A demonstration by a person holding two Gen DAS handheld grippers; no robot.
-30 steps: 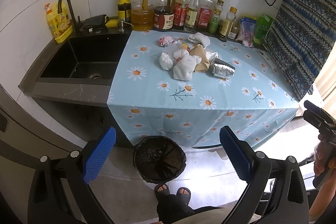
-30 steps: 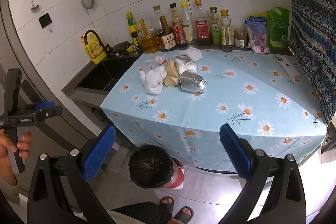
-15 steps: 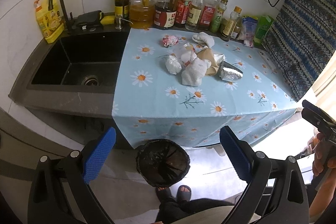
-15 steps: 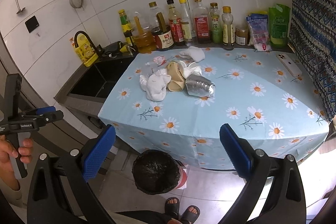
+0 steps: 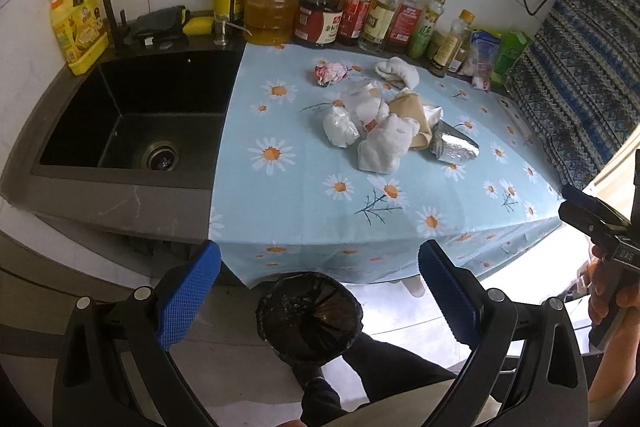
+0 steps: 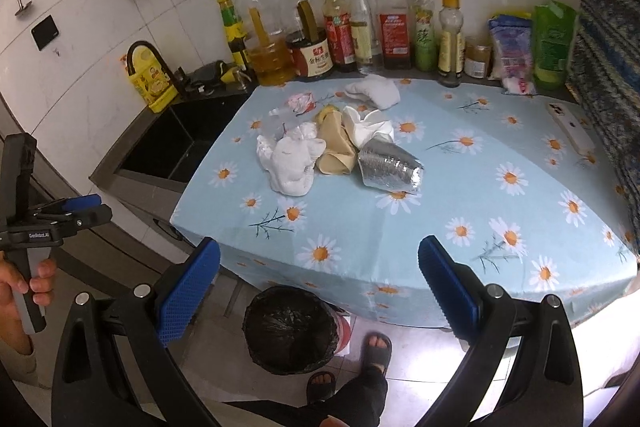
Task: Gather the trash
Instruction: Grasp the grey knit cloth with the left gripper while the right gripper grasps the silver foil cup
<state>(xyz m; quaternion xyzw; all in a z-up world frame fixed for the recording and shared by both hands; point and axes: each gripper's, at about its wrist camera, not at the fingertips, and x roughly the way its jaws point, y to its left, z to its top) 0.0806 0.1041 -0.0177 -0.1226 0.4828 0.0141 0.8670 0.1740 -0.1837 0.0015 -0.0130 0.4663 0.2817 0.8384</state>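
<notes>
Currently, status: nothing collected yet.
Left gripper: jaws apart, empty, well short of the counter.
Right gripper: jaws apart, empty.
Trash pile: mid-tablecloth, items touching.
Handling: tissue wad probably light, soft; pinch a raised fold. Foil wrapper likely crushes; grip mid-body.
Bin: on the floor below the counter edge.

Even indoor light, fisheye-warped edges, floor glare.

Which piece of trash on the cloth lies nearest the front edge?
The white crumpled tissue at the front of the pile. It reaches closer to the edge than the foil wrapper beside it; the pink wrapper lies farther back.
</notes>
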